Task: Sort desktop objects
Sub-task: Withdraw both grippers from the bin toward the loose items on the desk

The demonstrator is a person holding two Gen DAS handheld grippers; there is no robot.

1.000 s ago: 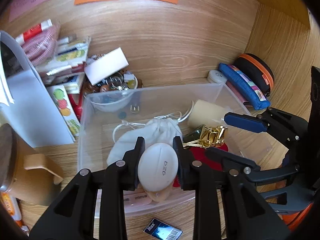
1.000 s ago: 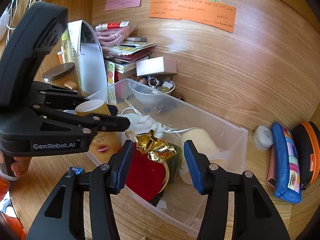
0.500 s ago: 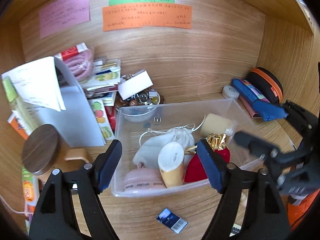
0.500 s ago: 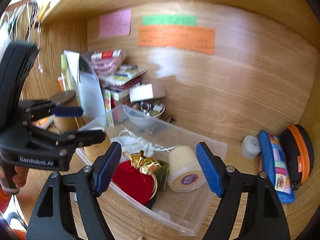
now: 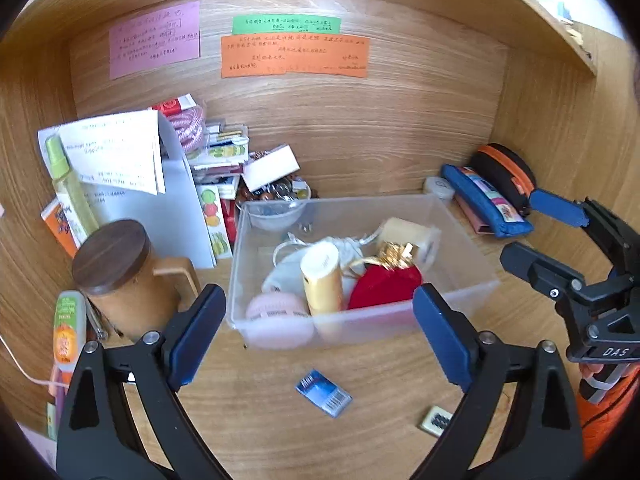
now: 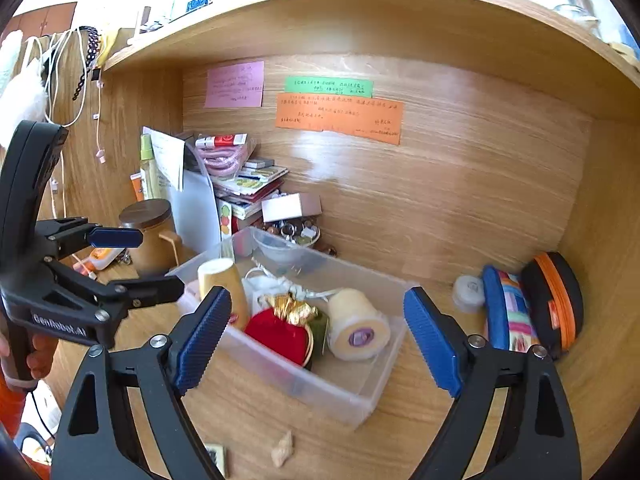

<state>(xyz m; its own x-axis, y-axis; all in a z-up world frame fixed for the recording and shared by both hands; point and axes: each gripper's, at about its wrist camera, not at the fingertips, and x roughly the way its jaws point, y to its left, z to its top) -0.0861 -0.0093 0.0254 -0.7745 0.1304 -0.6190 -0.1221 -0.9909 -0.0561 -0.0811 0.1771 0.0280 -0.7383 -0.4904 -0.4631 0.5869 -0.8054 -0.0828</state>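
A clear plastic bin (image 5: 472, 292) (image 6: 384, 384) stands on the wooden desk. In it lie a yellow tube with a white cap (image 5: 322, 276) (image 6: 218, 280), a red pouch with a gold top (image 5: 386, 280) (image 6: 280, 328), a white drawstring bag (image 5: 288, 264), a pink round case (image 5: 276, 314) and a cream roll (image 5: 408, 234) (image 6: 358, 326). My left gripper (image 5: 318, 336) is open and empty, above the desk in front of the bin. My right gripper (image 6: 316, 344) is open and empty, back from the bin's near corner.
A small blue packet (image 5: 323, 392) and a small card (image 5: 436, 420) lie on the desk in front of the bin. A wooden-lidded mug (image 5: 120, 276), a file holder with papers (image 5: 132, 184) and stacked items stand left. A blue pencil case (image 5: 486, 200) and black-orange pouch (image 6: 554, 304) lie right.
My left gripper let go of the yellow tube into the bin, opened wide and pulled back. My right gripper also opened wider and drew back from the bin.
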